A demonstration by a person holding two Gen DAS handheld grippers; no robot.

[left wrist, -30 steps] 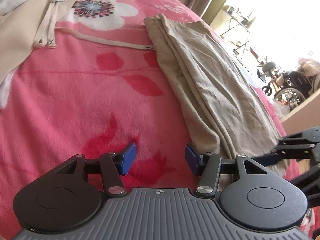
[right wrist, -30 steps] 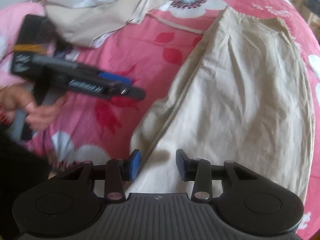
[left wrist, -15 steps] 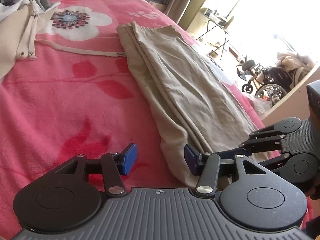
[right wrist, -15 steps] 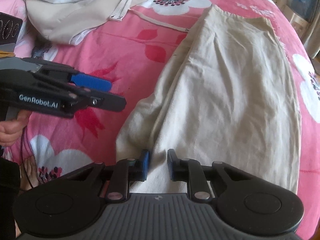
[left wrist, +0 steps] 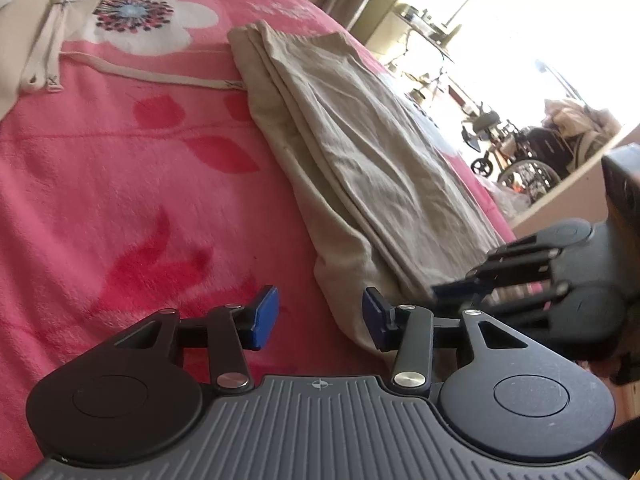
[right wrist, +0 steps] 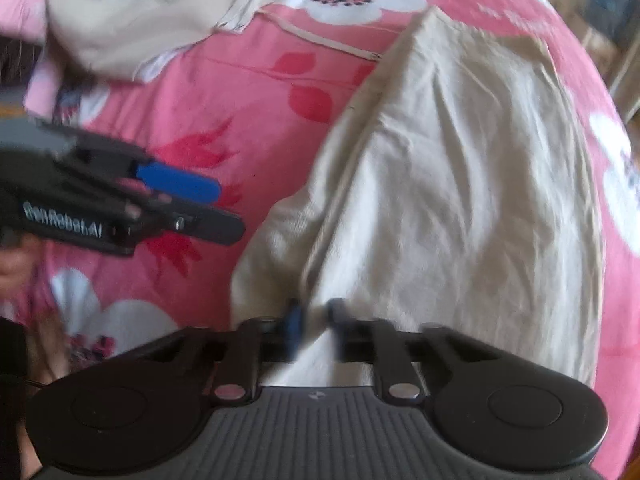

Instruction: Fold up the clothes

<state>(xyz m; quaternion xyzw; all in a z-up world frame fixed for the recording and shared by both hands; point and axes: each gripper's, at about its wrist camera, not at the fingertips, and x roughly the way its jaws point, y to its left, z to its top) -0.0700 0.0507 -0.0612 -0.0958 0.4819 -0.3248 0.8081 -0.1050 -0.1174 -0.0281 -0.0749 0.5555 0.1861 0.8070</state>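
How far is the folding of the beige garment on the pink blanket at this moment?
Done: the beige garment already lies folded lengthwise on the pink blanket. In hand: the right claw is closing on its near hem; the left claw, also closing, has the near corner only at one pad. Left: the crosswise fold, and the cream clothes beyond are unfolded.
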